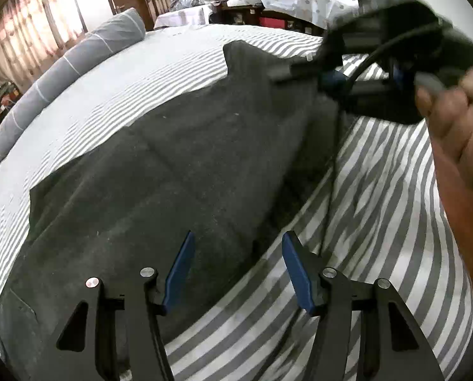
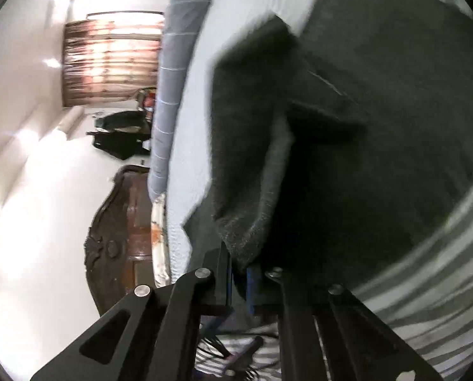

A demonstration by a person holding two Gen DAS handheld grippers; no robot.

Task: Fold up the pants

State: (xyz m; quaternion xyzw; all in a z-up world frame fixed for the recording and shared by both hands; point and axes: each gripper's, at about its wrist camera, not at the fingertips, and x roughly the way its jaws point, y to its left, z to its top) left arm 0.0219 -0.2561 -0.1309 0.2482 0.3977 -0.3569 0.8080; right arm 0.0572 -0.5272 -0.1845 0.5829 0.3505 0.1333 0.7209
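The striped bed (image 1: 379, 190) carries the dark pants (image 1: 173, 174), spread long across it (one pass of folding may be done; I can't be sure). Most folding looks left. The right gripper (image 2: 239, 282) is clamped on a raised edge of the pants, lifting it clear of the bed. The left gripper (image 1: 238, 270) hangs half-wide and empty over the near edge.

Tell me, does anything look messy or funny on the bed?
Nothing is broken or spilled. The dark pants lie mostly flat on the striped sheet, but one end is lifted and bunched where the right gripper pinches it. The left gripper is open, holding nothing.
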